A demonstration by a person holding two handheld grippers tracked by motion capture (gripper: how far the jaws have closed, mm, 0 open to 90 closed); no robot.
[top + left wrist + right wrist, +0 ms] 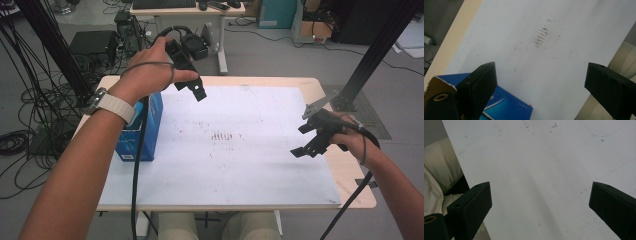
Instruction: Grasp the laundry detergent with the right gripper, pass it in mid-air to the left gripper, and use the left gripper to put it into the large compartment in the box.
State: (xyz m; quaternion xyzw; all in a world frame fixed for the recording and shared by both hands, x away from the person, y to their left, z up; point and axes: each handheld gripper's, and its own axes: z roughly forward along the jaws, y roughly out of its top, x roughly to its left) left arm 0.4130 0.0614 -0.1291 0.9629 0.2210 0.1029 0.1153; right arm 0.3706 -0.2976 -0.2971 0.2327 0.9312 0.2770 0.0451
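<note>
With both the left gripper (198,91) and right gripper (311,141) spread and empty, the blue box (150,127) stood just below-behind the left one, probably light, stiff cardboard best pinched across its narrow sides.

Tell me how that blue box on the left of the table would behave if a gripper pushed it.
The blue box stands upright on a narrow base, so a high push would probably tip it. Its torn top edge suggests thin cardboard that may dent under the jaws. It likely slides easily on the smooth white table.
</note>
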